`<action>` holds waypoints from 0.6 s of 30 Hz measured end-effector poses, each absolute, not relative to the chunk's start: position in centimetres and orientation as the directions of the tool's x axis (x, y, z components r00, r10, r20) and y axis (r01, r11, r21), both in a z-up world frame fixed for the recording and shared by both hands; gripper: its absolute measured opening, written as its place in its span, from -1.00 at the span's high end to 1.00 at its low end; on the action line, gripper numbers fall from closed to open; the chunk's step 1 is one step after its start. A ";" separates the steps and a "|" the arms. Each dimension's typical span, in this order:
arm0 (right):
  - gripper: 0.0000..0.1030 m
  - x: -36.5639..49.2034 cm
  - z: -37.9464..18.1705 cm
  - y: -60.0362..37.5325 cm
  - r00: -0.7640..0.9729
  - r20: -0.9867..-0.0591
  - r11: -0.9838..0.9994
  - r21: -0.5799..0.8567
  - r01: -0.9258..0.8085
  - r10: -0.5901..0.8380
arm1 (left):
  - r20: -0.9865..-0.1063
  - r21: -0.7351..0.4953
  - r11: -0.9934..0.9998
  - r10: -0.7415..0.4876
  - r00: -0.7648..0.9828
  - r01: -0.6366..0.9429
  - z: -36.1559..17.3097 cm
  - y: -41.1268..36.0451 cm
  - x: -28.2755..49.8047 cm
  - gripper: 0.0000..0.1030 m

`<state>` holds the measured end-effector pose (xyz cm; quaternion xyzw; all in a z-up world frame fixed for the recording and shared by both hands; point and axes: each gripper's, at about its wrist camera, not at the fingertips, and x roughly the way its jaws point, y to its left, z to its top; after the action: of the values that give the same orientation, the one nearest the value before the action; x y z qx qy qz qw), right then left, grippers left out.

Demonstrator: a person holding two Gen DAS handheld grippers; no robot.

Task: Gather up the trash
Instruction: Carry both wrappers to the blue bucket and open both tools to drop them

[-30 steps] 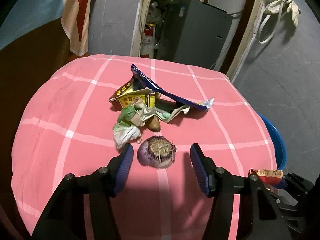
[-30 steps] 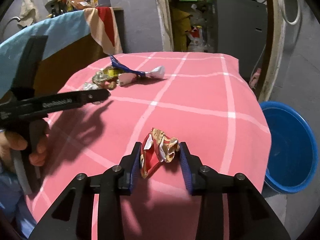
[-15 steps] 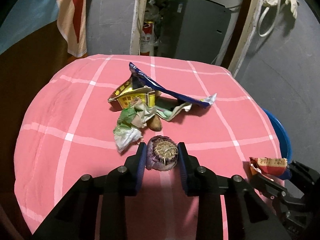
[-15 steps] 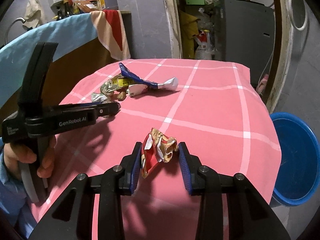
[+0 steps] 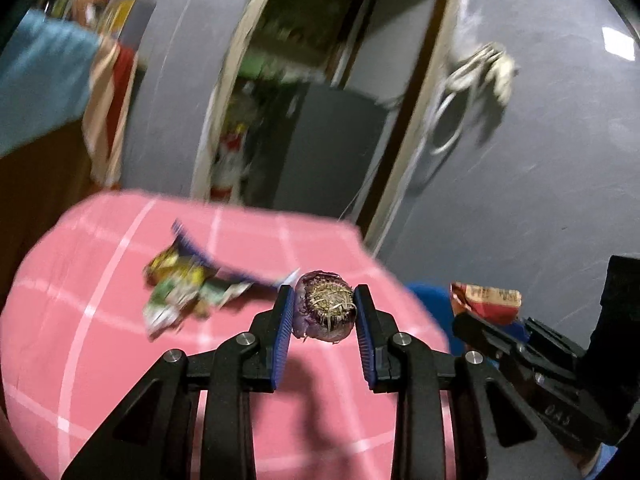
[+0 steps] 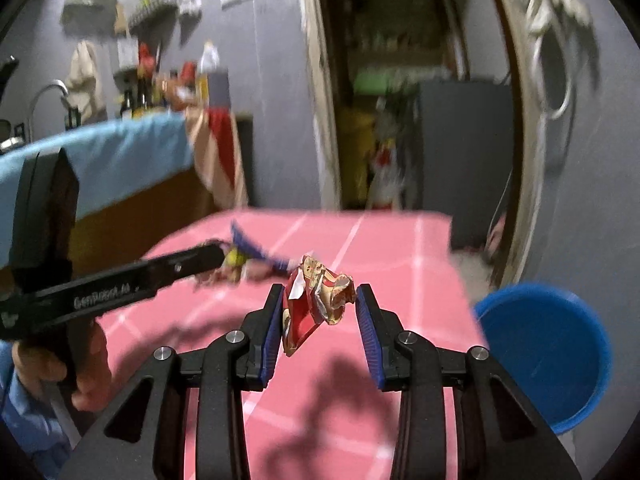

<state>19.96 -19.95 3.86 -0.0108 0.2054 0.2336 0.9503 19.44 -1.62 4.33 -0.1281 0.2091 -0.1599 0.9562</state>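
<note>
Both loads now lifted off the pink table (image 5: 100, 360): left gripper (image 5: 324, 308) pinching the onion end (image 5: 325, 312) at frame centre, right gripper (image 6: 318, 306) pinching the red wrapper (image 6: 316, 300), blue bin (image 6: 548, 352) lower right, remaining trash pile (image 5: 188, 288) centre left

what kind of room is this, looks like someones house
Probably a lived-in home kitchen or utility room: a tap beside a counter crowded with bottles, a table under a pink checked cloth, and a blue basin on the floor beside it.
</note>
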 end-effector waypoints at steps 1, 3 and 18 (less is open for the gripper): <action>0.35 19.6 4.5 -20.4 0.826 -0.362 0.896 0.064 -0.440 0.431 | -0.334 -0.307 0.914 -0.365 0.869 0.266 4.9 -2.0 19.1 0.50; 0.35 18.9 5.8 -21.4 0.860 -0.298 0.906 0.040 -0.421 0.413 | -0.273 -0.297 0.906 -0.382 0.883 0.301 6.1 -3.0 18.5 0.50; 0.33 15.1 10.3 -30.0 0.980 -0.021 0.979 -0.042 -0.200 0.199 | -0.088 -0.197 0.848 -0.515 0.853 0.492 10.3 -13.0 18.1 0.50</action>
<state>15.12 -29.99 10.31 -0.0218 0.0085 0.1004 0.9947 18.07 -12.96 10.28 -0.0840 0.0687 -0.2627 0.9588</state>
